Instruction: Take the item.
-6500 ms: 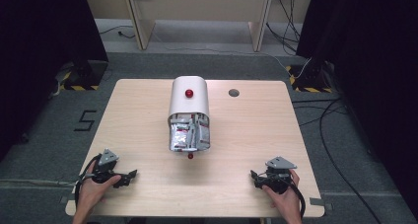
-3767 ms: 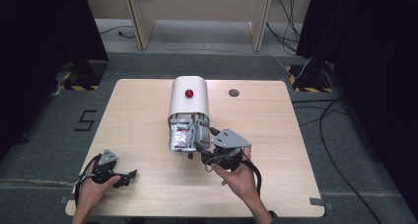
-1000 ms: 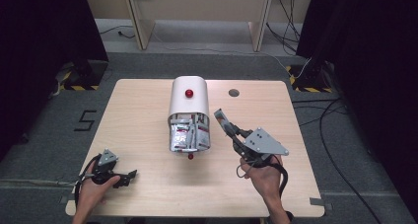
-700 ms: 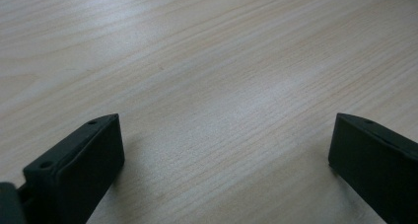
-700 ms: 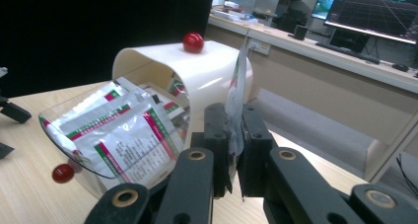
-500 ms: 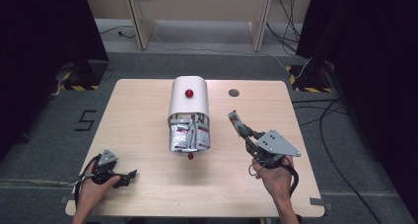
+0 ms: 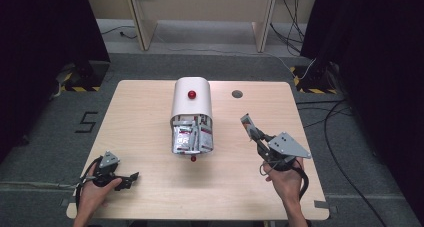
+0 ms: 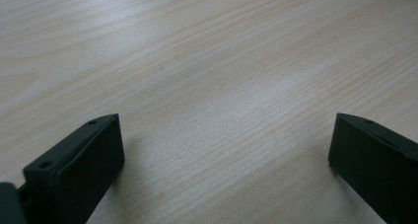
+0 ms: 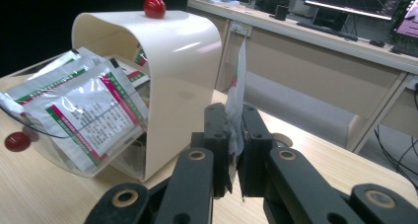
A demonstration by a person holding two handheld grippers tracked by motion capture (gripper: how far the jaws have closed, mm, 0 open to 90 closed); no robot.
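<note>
You've pulled your right gripper (image 7: 248, 123) back from the dispenser (image 7: 192, 104) toward the desk's (image 7: 150, 187) right edge, jaws clamped on one sachet (image 9: 235, 100); extraction's done, so just place it; left gripper (image 7: 131, 177) rests wide apart near the front-left corner.

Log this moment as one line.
right gripper: shut on silver foil sachet | left gripper: open, on table | cream round-topped dispenser: sachets inside | step: sachet drawn out

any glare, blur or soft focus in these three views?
High view: even light, dark room edges, slightly soft overall. Left gripper view: jaws blurred, pale sheen on the table. Right gripper view: glare on the cream box top, and the packet in the right gripper reads edge-on, slightly soft.
</note>
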